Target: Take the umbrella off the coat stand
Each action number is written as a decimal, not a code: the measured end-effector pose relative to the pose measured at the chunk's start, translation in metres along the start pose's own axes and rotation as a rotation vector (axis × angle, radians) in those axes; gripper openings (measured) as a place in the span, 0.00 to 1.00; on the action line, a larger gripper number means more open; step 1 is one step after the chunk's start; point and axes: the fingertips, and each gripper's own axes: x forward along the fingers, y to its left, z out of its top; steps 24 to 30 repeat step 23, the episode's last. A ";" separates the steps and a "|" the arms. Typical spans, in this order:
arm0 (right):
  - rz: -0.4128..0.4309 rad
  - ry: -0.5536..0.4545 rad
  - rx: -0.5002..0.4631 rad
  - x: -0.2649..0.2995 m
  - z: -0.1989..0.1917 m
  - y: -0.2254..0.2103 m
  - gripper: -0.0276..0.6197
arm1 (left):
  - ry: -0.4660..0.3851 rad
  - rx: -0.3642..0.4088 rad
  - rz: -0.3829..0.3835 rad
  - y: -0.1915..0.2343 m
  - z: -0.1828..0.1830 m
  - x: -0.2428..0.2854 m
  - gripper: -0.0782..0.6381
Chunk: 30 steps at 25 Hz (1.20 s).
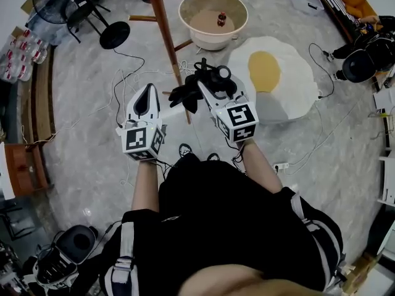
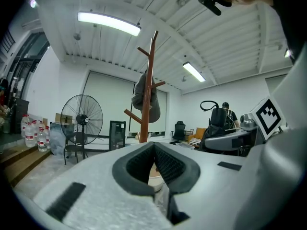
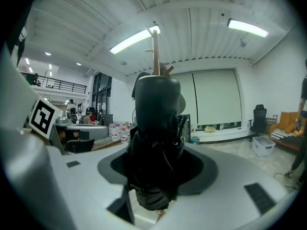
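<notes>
The coat stand (image 1: 162,23) slants from the top centre of the head view to mid-frame. Just right of its pole, the black umbrella (image 1: 196,86) stands upright, gripped by the right claw (image 1: 208,96). The left claw (image 1: 149,91), left of the pole, has its jaws together with nothing between them.
</notes>
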 end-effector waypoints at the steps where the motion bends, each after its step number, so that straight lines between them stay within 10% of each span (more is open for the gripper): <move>1: -0.004 -0.001 -0.006 0.001 0.001 0.000 0.41 | -0.001 0.000 -0.003 0.000 0.001 0.002 0.11; 30: -0.034 0.009 0.024 -0.010 -0.003 -0.015 0.41 | 0.008 0.014 -0.033 -0.018 -0.009 0.005 0.11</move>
